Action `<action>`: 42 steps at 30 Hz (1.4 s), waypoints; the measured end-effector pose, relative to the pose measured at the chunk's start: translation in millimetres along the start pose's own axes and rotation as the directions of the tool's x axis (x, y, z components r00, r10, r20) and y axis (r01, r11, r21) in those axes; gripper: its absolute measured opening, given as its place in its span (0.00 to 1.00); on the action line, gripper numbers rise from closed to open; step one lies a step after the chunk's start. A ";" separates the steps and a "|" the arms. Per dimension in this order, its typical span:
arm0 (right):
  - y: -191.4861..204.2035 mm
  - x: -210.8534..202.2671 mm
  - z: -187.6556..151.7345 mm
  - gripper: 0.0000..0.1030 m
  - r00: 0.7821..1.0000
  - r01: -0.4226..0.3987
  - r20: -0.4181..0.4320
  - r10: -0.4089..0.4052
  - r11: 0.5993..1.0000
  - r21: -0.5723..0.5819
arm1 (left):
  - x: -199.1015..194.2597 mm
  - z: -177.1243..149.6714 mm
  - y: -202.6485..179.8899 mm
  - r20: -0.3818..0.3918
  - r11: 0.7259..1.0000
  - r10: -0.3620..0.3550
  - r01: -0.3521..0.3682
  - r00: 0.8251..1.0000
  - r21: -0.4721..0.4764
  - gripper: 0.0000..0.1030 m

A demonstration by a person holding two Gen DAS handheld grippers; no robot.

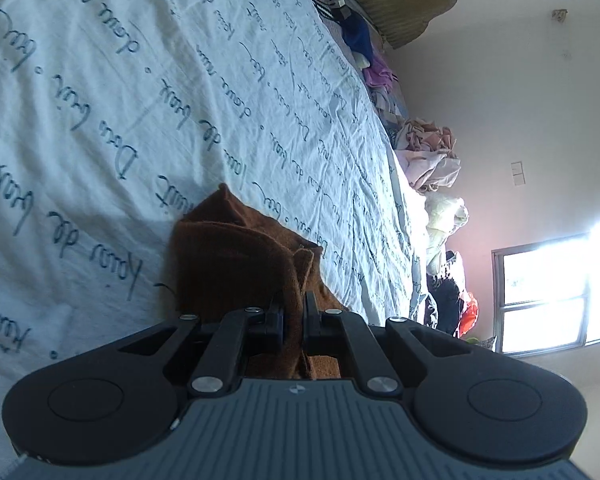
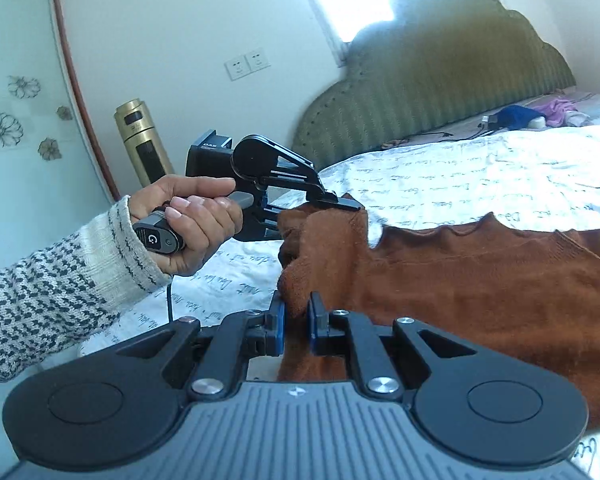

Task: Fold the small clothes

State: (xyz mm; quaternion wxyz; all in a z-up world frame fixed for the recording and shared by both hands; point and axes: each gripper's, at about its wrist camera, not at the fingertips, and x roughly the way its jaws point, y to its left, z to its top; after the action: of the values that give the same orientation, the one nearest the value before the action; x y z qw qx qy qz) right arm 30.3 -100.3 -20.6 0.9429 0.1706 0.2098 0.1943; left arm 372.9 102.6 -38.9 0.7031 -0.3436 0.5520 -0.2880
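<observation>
Both grippers are clamped on the brown sweater [image 2: 480, 280]: left gripper [image 1: 294, 312] has one edge, right gripper [image 2: 296, 320] another. Sweater's partly lifted off the bed sheet [image 1: 140, 80], rest lying across it.

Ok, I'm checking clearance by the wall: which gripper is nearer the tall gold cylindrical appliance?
Left. The left gripper, shut on the rust-brown knit garment, sits toward the gold appliance; the right gripper holds the same garment further back from it.
</observation>
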 end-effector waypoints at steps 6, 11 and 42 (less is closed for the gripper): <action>-55.5 -16.2 -11.3 0.10 0.998 0.050 0.023 -0.054 0.987 0.154 | 71.1 -9.5 -36.0 -0.078 0.997 0.048 -0.044 0.996 0.058 0.09; -104.9 -25.2 -29.2 0.10 0.996 0.084 0.010 -0.091 0.946 0.312 | 128.7 -23.5 -56.5 -0.142 0.987 0.122 -0.105 0.982 0.123 0.09; -172.5 -85.9 -55.0 0.10 0.961 0.186 0.074 -0.265 0.822 0.538 | 248.1 -65.1 -138.7 -0.211 0.945 0.232 -0.169 0.950 0.279 0.07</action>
State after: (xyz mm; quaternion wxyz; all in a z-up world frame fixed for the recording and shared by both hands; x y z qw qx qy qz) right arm -16.2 -274.1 -108.9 0.8890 0.4099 0.2044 0.0033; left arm 361.7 -185.6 -81.3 0.6952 -0.1534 0.6234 -0.3234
